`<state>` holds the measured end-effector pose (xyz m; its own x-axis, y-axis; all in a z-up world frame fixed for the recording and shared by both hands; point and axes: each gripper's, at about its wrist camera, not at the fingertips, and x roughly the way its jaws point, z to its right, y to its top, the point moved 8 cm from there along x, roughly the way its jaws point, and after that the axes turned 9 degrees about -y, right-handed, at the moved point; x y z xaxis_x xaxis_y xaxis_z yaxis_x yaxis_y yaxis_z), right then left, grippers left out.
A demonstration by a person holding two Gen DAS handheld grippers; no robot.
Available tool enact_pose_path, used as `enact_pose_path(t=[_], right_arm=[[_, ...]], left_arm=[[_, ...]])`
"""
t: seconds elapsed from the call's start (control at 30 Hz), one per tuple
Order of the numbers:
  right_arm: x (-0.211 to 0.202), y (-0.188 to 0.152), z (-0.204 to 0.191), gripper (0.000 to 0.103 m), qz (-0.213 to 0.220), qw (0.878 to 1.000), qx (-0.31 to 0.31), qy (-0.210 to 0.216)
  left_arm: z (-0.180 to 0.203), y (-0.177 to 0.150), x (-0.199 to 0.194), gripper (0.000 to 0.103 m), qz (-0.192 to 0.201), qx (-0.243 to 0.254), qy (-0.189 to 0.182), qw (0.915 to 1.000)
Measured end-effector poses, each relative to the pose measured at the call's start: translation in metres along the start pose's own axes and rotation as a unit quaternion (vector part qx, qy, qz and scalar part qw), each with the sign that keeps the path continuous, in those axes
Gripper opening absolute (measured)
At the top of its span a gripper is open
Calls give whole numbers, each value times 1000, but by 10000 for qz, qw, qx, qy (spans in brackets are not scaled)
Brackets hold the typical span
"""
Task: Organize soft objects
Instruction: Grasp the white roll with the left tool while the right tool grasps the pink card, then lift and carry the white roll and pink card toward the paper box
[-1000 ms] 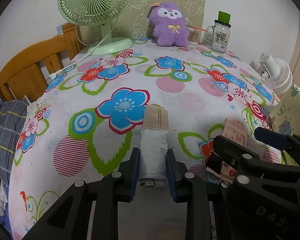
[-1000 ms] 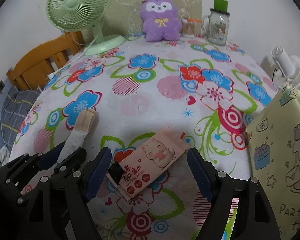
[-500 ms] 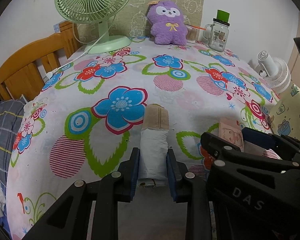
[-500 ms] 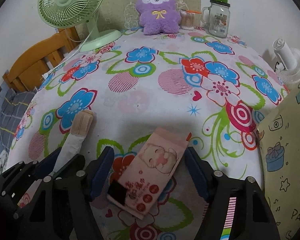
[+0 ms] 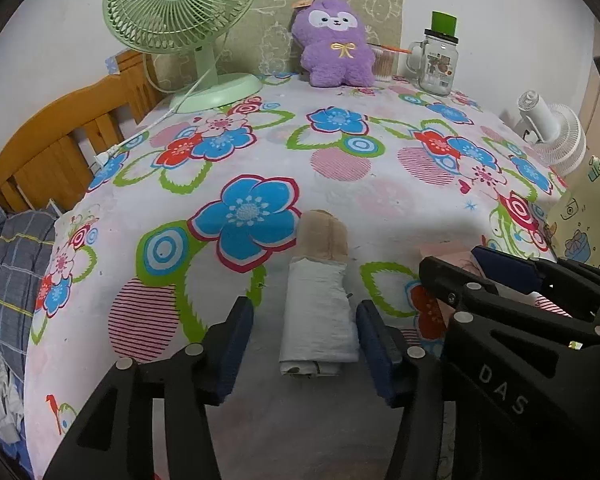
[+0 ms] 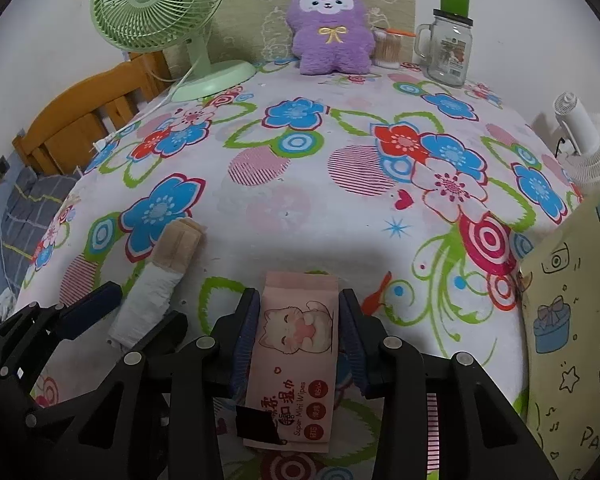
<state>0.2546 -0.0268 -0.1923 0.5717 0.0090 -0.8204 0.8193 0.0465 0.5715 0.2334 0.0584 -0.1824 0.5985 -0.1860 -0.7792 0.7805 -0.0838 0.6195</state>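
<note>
A rolled white and beige cloth point(image 5: 318, 312) lies on the flowered tablecloth point(image 5: 340, 168). My left gripper point(image 5: 304, 306) straddles the roll; its jaws are opening and its pads stand clear of the roll's sides. A pink wipes pack point(image 6: 296, 340) with a cat picture lies straight between the jaws of my right gripper point(image 6: 299, 296). Those jaws are closing, with both pads against the pack's long edges. In the right wrist view the roll point(image 6: 156, 284) lies left of the pack. A purple plush toy point(image 5: 334, 44) sits upright at the table's far edge.
At the back stand a green desk fan point(image 5: 180, 12) with its cord, a cotton swab box point(image 6: 388, 48) and a glass mug jar point(image 5: 436, 64). A white clip fan point(image 5: 552, 136) and a yellow gift bag point(image 6: 572, 320) are at the right. A wooden bed frame point(image 5: 52, 148) is left.
The left jaws were shut on the cloth roll and have opened off it. The right jaws have closed in on the wipes pack, which has turned from slanted to straight between them.
</note>
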Motion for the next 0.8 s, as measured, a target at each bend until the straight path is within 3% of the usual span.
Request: enact_pose_path(t=[0.17,0.3,0.4,0.8], right_arm=[[0,-1,7,43,-17,10000,37,-65],[-3,-2,12,44,-15,10000,83,-52],[-5,-3,14,44,-9,9999,104,-56],[-27,-16,23,43,105,9998,150,-124]], left_arm=[[7,2,2,53,23,133,2,9999],[12,2,3,35,9,96,-178,9998],[17,1,2,28,29,127,-138,9998],[34,-10,-15,25,43,102,-202,9997]])
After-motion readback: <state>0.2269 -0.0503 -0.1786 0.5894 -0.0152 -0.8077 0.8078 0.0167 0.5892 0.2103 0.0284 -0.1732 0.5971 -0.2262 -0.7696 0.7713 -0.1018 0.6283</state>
